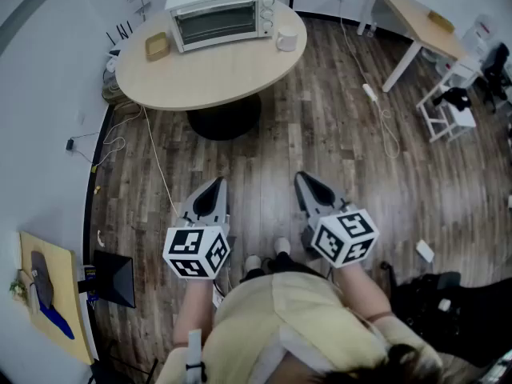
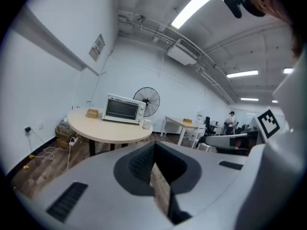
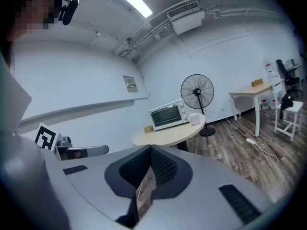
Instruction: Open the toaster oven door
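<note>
Wooden floor [image 1: 320, 126] separates round table [image 1: 200, 74] — toaster oven [image 1: 222, 13], cup [image 1: 286, 38] — from left gripper [image 1: 216, 184] and right gripper [image 1: 304, 179], both clenched empty.

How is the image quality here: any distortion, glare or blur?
Head view: strong fisheye bending the floor, yet the toaster oven is sharp. Left gripper view: the ceiling light is blown out. Right gripper view: dark corners.

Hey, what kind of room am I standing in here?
Probably an office or lab workspace: a toaster oven on a round table, a pedestal fan, and a desk nearby.
</note>
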